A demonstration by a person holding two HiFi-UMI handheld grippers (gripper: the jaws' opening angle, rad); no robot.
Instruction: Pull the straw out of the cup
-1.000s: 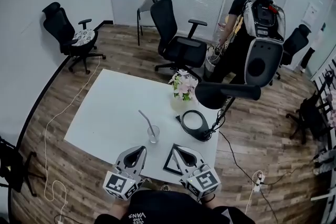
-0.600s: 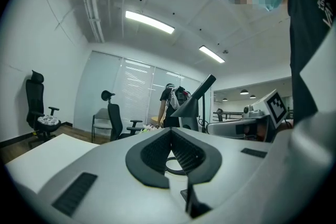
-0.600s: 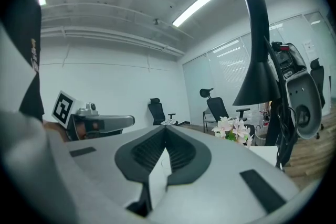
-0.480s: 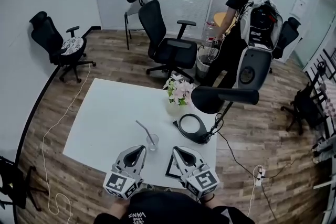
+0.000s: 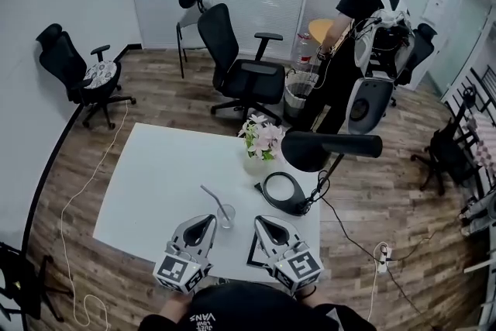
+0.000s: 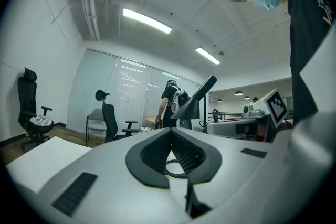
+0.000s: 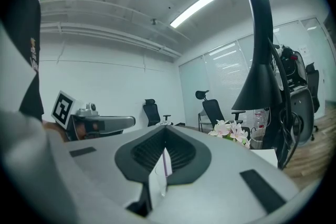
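A clear cup (image 5: pixel 225 217) stands on the white table (image 5: pixel 155 174) near its front edge, with a pale straw (image 5: pixel 211 198) leaning up and to the left out of it. My left gripper (image 5: pixel 207 220) is shut with nothing in it, its tip just left of the cup and apart from it. My right gripper (image 5: pixel 260 222) is also shut and empty, a little right of the cup. In the right gripper view the cup (image 7: pixel 157 181) and straw (image 7: pixel 166 161) show through the gap behind the right gripper (image 7: pixel 166 129). The left gripper (image 6: pixel 170 130) points level toward the lamp base.
A black desk lamp (image 5: pixel 318 146) with a ring base (image 5: pixel 283 191) stands at the table's right side, a vase of pink flowers (image 5: pixel 260 142) behind it. A black-edged sheet (image 5: pixel 256 252) lies under the right gripper. Office chairs (image 5: pixel 240 70), floor cables and a person with a backpack (image 5: pixel 364 27) are beyond.
The table and cup have slid down the head view, so the cup now lies closer to both gripper tips. The person at the back has stepped farther away.
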